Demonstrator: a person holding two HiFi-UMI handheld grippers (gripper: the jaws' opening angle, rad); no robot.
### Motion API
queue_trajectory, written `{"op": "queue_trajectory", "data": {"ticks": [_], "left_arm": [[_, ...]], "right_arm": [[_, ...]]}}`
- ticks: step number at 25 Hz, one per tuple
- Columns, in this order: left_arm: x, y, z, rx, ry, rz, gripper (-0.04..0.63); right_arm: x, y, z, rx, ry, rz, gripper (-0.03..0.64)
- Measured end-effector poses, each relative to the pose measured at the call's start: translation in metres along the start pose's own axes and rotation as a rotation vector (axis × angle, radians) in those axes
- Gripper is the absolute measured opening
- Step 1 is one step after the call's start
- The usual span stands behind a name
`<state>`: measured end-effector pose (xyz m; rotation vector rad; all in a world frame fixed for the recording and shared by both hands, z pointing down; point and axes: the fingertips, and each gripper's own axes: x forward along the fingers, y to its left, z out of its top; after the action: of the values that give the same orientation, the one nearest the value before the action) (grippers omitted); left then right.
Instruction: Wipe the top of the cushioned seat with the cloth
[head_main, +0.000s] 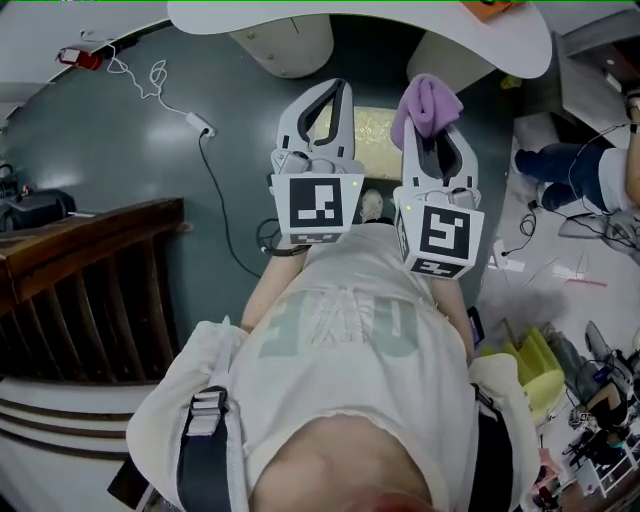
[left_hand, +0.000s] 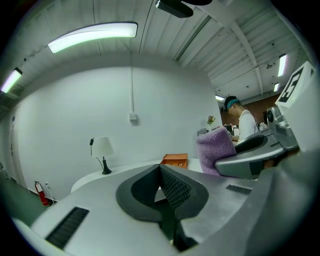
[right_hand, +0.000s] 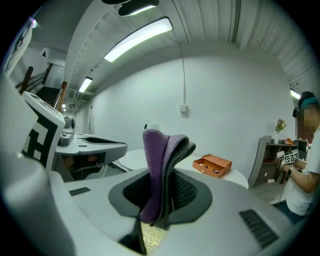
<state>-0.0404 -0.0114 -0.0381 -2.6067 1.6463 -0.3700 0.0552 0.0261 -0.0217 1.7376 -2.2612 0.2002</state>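
Fingers (right_hand: 184, 192) of my right gripper (head_main: 434, 135) clamp the purple cloth (head_main: 428, 105), the cushioned seat (head_main: 378, 130) lies below at their eight o'clock, and my left gripper (head_main: 330, 95), closed and empty, looks equally near.

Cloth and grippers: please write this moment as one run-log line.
left gripper: shut, empty | right gripper: shut on cloth | seat: below grippers, cloth held clear of it

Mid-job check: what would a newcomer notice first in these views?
The purple cloth catches the eye first, pinched in the right claw at the top centre-right of the head view. Beside it, the left claw is shut with nothing in it. Between the two, lower down, a patch of the gold-patterned cushioned seat shows.
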Motion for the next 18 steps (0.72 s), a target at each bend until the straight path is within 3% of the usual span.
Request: {"op": "queue_trajectory", "data": {"ticks": [18], "left_arm": [[-0.024, 0.009, 0.006, 0.025, -0.027, 0.018, 0.005]], "right_arm": [[-0.013, 0.010, 0.005, -0.008, -0.035, -0.015, 0.089]]}}
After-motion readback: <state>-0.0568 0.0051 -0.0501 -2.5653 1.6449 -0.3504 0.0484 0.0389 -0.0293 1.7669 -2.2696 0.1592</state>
